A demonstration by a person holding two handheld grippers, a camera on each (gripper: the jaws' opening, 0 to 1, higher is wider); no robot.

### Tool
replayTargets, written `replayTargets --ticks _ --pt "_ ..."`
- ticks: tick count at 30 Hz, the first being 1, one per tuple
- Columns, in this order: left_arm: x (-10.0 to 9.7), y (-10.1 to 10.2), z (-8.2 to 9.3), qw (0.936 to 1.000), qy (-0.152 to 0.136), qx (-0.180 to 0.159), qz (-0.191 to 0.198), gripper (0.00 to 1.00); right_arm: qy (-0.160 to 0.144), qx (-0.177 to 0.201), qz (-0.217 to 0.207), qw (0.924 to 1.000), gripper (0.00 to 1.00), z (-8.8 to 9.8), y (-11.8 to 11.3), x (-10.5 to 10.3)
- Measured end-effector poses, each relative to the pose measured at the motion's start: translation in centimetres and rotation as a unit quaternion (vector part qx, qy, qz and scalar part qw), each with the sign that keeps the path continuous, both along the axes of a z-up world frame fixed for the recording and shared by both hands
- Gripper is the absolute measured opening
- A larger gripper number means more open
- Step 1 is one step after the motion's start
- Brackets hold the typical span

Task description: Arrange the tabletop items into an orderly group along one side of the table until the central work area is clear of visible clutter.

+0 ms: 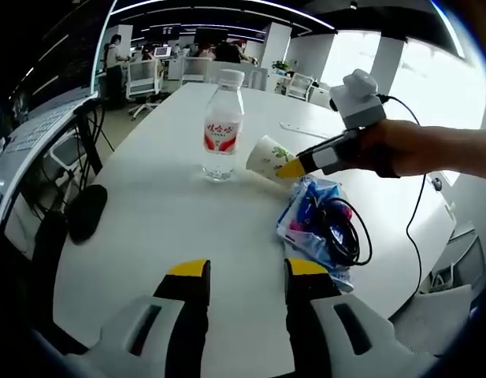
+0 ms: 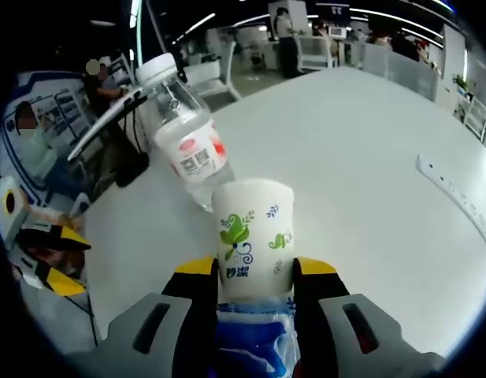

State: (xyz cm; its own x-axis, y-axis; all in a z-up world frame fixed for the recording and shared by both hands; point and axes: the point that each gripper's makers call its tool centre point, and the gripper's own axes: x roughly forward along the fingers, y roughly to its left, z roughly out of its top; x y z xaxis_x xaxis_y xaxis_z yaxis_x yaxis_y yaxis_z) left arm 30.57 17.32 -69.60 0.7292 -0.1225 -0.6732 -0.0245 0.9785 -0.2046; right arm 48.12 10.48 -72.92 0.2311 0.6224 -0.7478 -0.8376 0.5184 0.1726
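right gripper (image 2: 246, 272) fingers pinching tapered paper cup (image 2: 253, 236), clear ribbed plastic bottle (image 1: 222, 126) beside it, left gripper (image 1: 246, 272) fingers spread

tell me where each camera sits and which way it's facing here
Left gripper view: rides the left gripper, looking along its open jaws across the white table at the water bottle, paper cup and blue bag; the person's right hand holds the right gripper.
Right gripper view: rides the right gripper, jaws around the cup, bottle behind.
Shared: bottle, cup, bag, table.
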Motion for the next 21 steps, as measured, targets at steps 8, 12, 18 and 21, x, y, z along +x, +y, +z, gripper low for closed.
replayTargets --ticks 8,12,18,21 --pt "0.4 -1.0 0.4 0.9999 -0.003 -0.003 -0.012 0.37 -0.014 0.005 -0.003 0.9999 0.36 1.6 -1.3 -0.9" --pt "0.5 -1.4 0.8 0.9998 -0.008 -0.003 -0.015 0.37 -0.020 0.005 -0.003 0.9998 0.36 2.0 -2.2 -1.2" --pt "0.8 -1.9 1.4 0.9997 -0.014 -0.002 -0.022 0.37 -0.026 0.010 -0.009 0.9996 0.36 2.5 -3.3 -1.4" --pt "1.1 -2.3 1.9 0.9995 -0.019 -0.006 -0.025 0.37 -0.032 0.014 -0.007 0.9994 0.36 2.7 -3.7 -1.3"
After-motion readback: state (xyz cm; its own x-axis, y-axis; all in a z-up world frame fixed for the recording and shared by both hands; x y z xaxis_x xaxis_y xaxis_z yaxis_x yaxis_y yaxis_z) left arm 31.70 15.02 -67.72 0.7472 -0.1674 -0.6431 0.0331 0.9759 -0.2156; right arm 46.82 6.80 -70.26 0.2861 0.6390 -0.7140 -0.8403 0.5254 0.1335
